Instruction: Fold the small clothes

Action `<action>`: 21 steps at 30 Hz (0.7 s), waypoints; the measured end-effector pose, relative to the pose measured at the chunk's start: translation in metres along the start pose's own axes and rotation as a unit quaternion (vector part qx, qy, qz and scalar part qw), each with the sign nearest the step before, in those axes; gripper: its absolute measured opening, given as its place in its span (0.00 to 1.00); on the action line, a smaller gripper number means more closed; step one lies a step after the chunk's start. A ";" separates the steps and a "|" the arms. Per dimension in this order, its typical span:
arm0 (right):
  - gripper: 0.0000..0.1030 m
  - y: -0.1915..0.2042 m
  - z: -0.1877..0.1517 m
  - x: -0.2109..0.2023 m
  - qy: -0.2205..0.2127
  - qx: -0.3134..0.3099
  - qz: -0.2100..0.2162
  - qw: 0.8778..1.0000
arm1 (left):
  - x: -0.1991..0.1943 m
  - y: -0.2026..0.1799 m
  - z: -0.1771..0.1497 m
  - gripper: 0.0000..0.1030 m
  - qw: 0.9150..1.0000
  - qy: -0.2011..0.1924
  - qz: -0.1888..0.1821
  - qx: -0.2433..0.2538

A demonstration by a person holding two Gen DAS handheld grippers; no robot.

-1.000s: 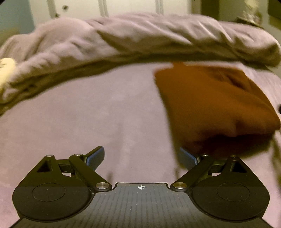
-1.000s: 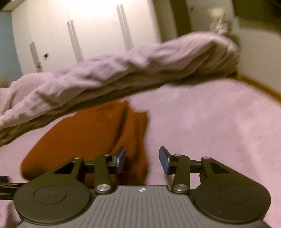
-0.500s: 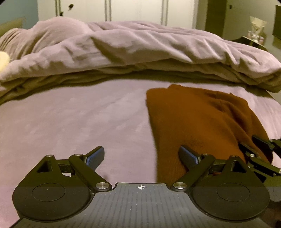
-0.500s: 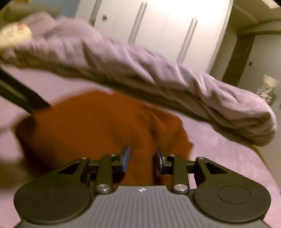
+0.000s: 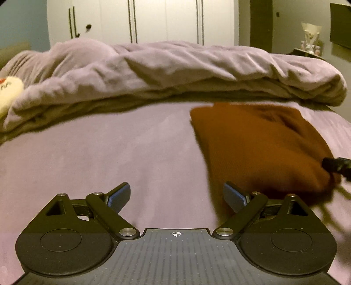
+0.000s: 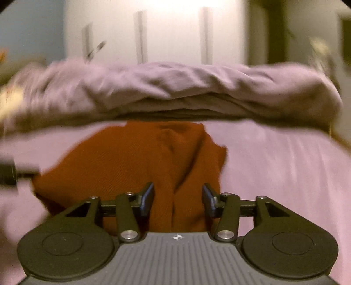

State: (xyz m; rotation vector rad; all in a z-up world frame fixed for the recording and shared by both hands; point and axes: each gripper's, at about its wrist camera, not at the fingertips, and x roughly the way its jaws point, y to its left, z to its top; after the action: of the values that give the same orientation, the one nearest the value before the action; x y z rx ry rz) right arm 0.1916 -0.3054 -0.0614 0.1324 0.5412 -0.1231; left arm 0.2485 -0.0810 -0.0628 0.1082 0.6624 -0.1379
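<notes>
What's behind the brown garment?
Behind the brown garment the bunched lilac duvet lies across the bed, white wardrobe doors beyond. The duvet's base is in shadow.

Garment [image 5: 258, 144] lies flat on bed sheet [image 5: 109, 157], at approx 1–2 o'clock from left gripper [image 5: 176, 195], near side just by its right finger. Duvet [image 5: 175, 72] bunched across far side of bed, 12 o'clock, behind garment. Pillow [image 5: 8, 94] at 10 o'clock, far left edge. Wardrobe [image 5: 166, 19] behind duvet. Right gripper [image 6: 177, 199] sits over garment's near edge, cloth at its 12 o'clock; bare sheet at 3 o'clock.
</notes>
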 end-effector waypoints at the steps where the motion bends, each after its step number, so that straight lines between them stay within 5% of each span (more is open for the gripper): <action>1: 0.48 -0.005 -0.005 -0.010 0.000 0.036 0.004 0.999 | 0.000 -0.004 -0.005 0.93 1.000 0.001 -0.005 0.003; 7: 0.50 -0.033 -0.041 -0.032 0.034 0.249 0.083 0.964 | 0.017 -0.041 -0.001 0.94 0.997 0.012 -0.003 0.070; 13: 0.49 -0.039 -0.029 -0.003 0.043 0.324 0.125 0.937 | 0.026 -0.041 0.006 0.94 0.999 0.025 -0.005 0.045; 17: 0.23 -0.047 -0.031 0.029 0.083 0.368 0.123 0.918 | 0.027 -0.032 0.007 0.93 0.999 0.030 -0.013 0.041; 18: 0.21 -0.046 -0.027 0.028 0.075 0.360 0.121 0.922 | 0.027 -0.031 0.007 0.93 0.999 0.030 -0.015 0.041; 21: 0.18 -0.027 -0.010 0.008 0.013 0.254 0.075 0.964 | 0.030 -0.025 0.006 0.93 0.999 0.042 -0.024 0.013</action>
State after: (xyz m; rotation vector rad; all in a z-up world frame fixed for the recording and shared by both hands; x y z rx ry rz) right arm 0.1896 -0.3308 -0.0766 0.6748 0.5149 -0.1108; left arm 0.2717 -0.1095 -0.0778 0.1246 0.7471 -0.1889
